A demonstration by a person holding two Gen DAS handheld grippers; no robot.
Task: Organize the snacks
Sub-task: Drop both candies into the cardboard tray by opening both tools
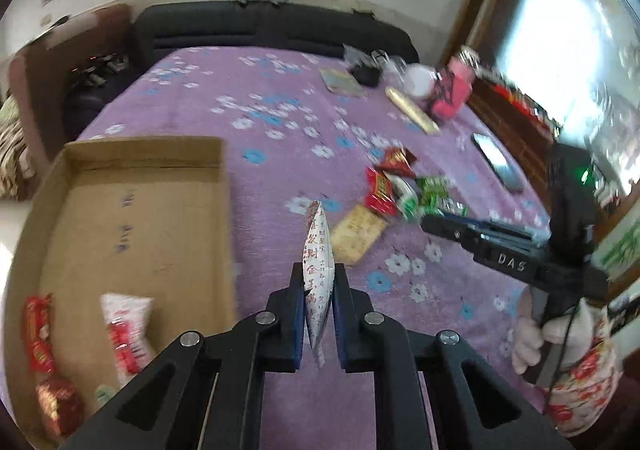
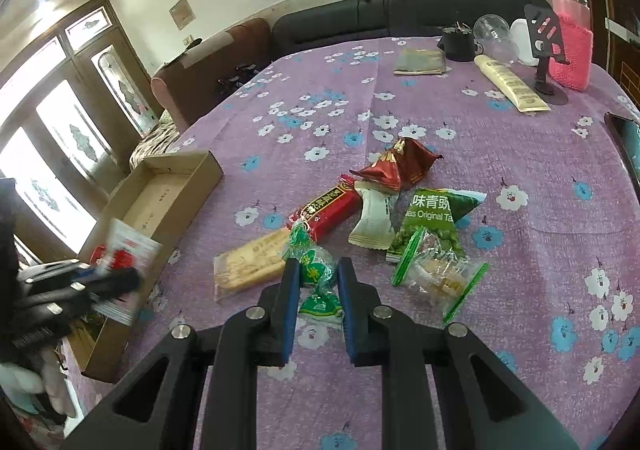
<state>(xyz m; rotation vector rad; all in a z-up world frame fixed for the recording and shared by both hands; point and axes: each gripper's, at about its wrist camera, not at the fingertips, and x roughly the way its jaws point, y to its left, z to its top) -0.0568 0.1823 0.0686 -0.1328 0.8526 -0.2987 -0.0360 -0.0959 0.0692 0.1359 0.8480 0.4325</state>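
My left gripper [image 1: 318, 278] is shut on a white packet with red characters [image 1: 318, 262], held edge-up above the purple cloth, just right of the cardboard box [image 1: 132, 210]. The box holds red and white snack packets [image 1: 124, 330]. My right gripper [image 2: 318, 274] is closed around a green wrapped candy [image 2: 314, 262] at the near edge of the snack pile. The pile has a red bar [image 2: 328, 208], a tan cracker pack [image 2: 250, 262], a white packet [image 2: 372, 222], a green pea bag [image 2: 434, 214], a dark red pouch [image 2: 400, 164] and a clear zip bag [image 2: 438, 270].
The cardboard box [image 2: 160, 202] lies left of the pile, with the left gripper [image 2: 76, 286] over it. At the table's far right stand a cream tube [image 2: 508, 84], a black phone stand [image 2: 546, 50], a pink-sleeved jar [image 2: 570, 38], cups and a phone [image 2: 626, 142]. A dark sofa [image 2: 360, 22] lies beyond.
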